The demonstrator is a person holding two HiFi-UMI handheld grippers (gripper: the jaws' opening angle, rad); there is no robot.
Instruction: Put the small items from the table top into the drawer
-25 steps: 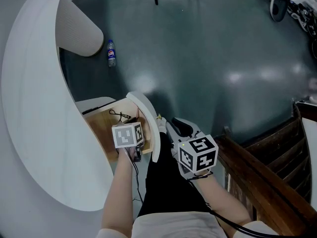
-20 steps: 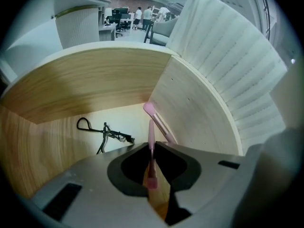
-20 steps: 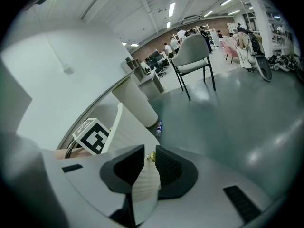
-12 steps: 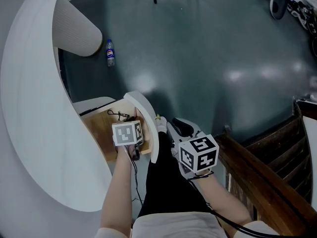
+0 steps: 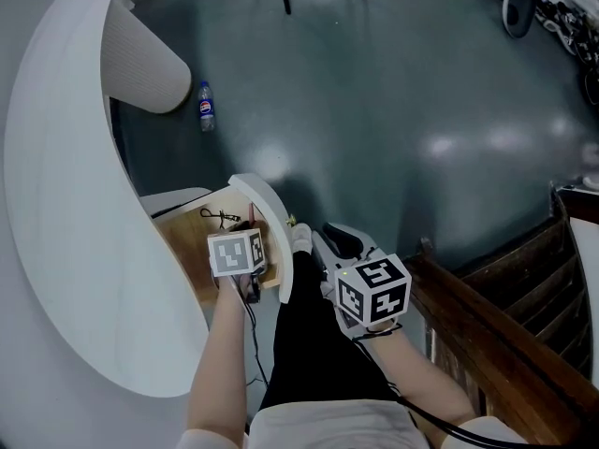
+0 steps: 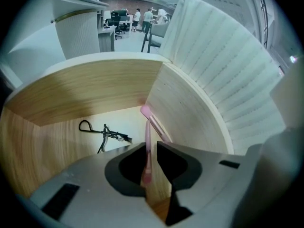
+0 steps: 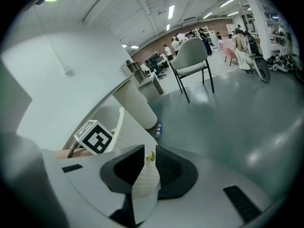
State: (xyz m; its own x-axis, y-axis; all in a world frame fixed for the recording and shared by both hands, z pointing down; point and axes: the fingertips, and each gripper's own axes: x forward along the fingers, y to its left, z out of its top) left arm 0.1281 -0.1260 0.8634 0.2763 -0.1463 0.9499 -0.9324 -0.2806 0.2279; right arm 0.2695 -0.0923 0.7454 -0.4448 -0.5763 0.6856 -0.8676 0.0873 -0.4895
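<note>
The drawer (image 5: 187,237) stands pulled out under the white table, wooden inside (image 6: 85,87). My left gripper (image 6: 151,145) points down into it, under its marker cube (image 5: 234,253). A thin pink stick (image 6: 147,141) stands between its jaws, top end leaning on the drawer front's inner face (image 6: 185,113). The jaws have just been opening and the pads no longer press on the stick. A black wire tool (image 6: 105,133) lies on the drawer floor (image 5: 220,218). My right gripper (image 7: 150,151), beneath its cube (image 5: 374,288), is shut on the white ribbed drawer front (image 7: 145,184) at its small brass knob (image 7: 150,156).
The curved white table top (image 5: 65,204) fills the left side. A plastic bottle (image 5: 205,107) lies on the grey floor by the table's column (image 5: 140,64). A dark wooden railing (image 5: 496,316) runs at the right. A chair (image 7: 192,56) stands farther off.
Both grippers stay where they were at the open drawer. Only the head view has drifted slightly.
</note>
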